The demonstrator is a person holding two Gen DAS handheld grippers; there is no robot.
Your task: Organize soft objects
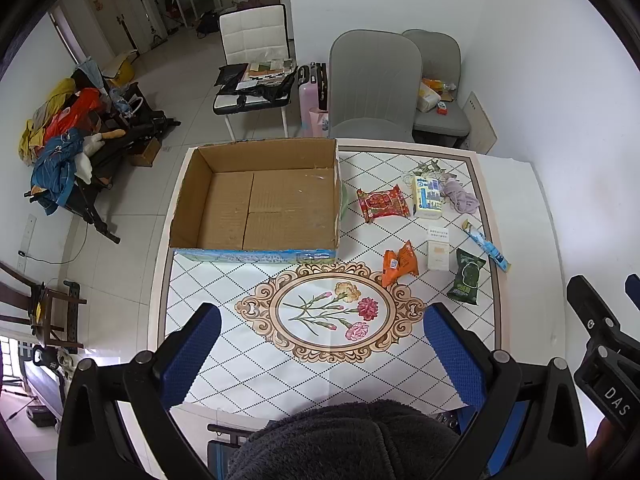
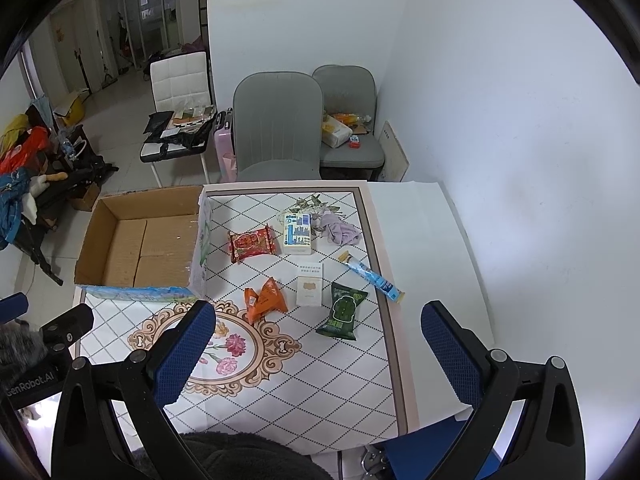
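Both claws, left (image 1: 322,340) and right (image 2: 316,344), hang spread apart and empty above the surface (image 2: 304,380). The snack packets (image 2: 266,300) lie beside the empty box (image 2: 136,248); a hard squeeze could crush them.

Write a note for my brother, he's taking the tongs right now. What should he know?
Left tongs open, holding nothing. Right tongs open, holding nothing.
Box sits on the table's left side, with nothing in it.
Right of the box lie the red pack, tissue pack, purple cloth, orange pack, white card box, green pack and blue tube.
Done: nothing packed.
Left: probably put the soft things into the box.
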